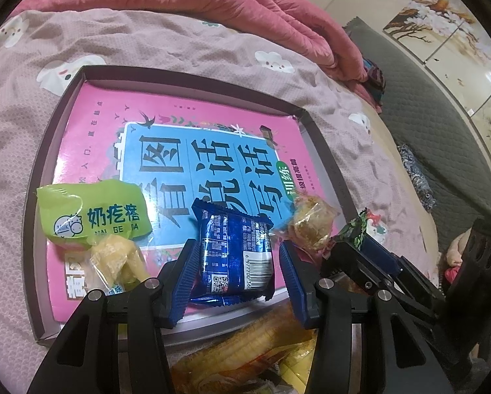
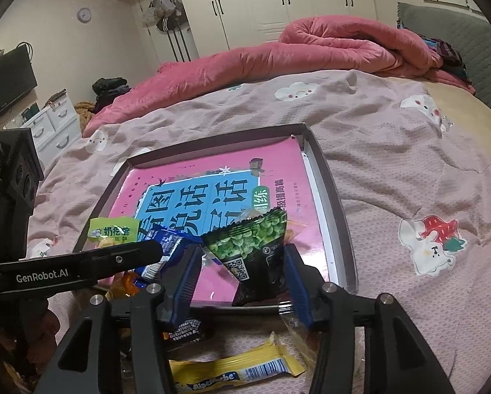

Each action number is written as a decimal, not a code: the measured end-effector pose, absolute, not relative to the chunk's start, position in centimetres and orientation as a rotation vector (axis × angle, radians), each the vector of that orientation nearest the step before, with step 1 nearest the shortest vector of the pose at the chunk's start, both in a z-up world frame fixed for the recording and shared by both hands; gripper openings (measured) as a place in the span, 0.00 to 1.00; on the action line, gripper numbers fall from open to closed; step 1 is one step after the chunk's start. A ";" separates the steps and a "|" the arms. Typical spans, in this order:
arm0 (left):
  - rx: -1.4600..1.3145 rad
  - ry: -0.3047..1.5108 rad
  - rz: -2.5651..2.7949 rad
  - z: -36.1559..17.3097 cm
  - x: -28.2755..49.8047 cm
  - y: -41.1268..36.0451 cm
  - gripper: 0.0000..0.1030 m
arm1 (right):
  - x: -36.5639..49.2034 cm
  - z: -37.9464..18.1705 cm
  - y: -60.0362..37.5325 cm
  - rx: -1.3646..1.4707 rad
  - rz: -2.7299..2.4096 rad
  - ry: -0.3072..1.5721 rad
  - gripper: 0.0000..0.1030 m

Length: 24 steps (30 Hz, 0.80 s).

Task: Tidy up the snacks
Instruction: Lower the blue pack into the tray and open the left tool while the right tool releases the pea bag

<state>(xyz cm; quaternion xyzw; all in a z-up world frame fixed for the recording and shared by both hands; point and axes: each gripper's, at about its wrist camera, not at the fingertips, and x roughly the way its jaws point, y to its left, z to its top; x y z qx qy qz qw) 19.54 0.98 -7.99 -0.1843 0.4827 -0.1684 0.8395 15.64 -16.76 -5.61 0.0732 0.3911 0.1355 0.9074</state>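
Observation:
A shallow box tray point(image 1: 324, 151) lined with a pink and blue book cover lies on the bed. My left gripper point(image 1: 235, 282) stands around a blue snack packet point(image 1: 234, 252) at the tray's near edge; its jaws look apart from the packet's sides. My right gripper point(image 2: 242, 282) holds a green pea snack packet point(image 2: 252, 249) upright over the tray's near edge point(image 2: 340, 229). A green milk-snack packet point(image 1: 91, 216), a yellow candy point(image 1: 117, 259) and a clear-wrapped brown pastry point(image 1: 311, 223) lie in the tray.
Loose snacks lie on the bed in front of the tray: a yellow bar point(image 2: 239, 371), a dark packet point(image 2: 186, 331) and orange-yellow packets point(image 1: 245, 358). A pink quilt point(image 2: 278, 55) is bunched at the far side. Wardrobes point(image 2: 278, 3) stand behind.

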 end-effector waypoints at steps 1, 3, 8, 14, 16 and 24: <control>-0.392 1.020 -0.357 -7.9 19.5 1.0 0.50 | 15.6 -5.5 -16.7 0.151 0.283 0.805 0.51; -0.396 1.018 -0.358 -7.8 19.5 1.1 0.50 | 15.5 -5.3 -16.7 0.142 0.285 0.795 0.53; -0.389 1.012 -0.358 -7.5 19.2 1.2 0.52 | 15.4 -5.0 -16.7 0.136 0.278 0.784 0.55; -0.378 1.001 -0.353 -7.0 18.9 1.2 0.59 | 15.1 -4.8 -17.1 0.128 0.254 0.778 0.55; -0.376 0.998 -0.350 -6.8 18.8 1.3 0.59 | 15.0 -4.7 -17.2 0.134 0.256 0.775 0.58; -0.370 0.990 -0.334 -6.3 18.3 1.5 0.66 | 14.7 -4.4 -17.6 0.142 0.253 0.765 0.59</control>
